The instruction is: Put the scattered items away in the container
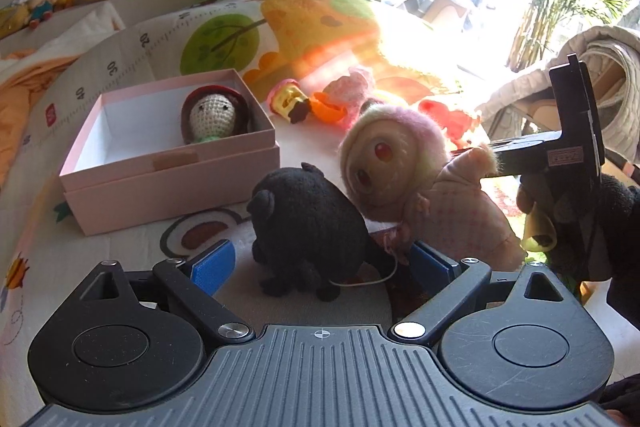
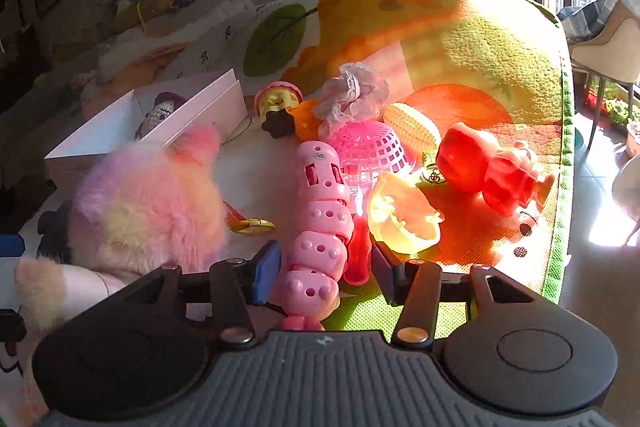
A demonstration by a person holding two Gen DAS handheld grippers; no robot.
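Both grippers' jaws released — left gripper (image 1: pixel 320 263) straddling black plush toy (image 1: pixel 308 211); best clenched low, then carried to pink cardboard box (image 1: pixel 168 183).

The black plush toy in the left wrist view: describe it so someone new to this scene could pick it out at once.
Start at the pink box on the fruit-print mat. Just right of its near corner, between the open left tongs, sits the black plush toy, leaning against a fluffy pink-and-cream doll. It is the only all-black soft toy there, and has small rounded ears.
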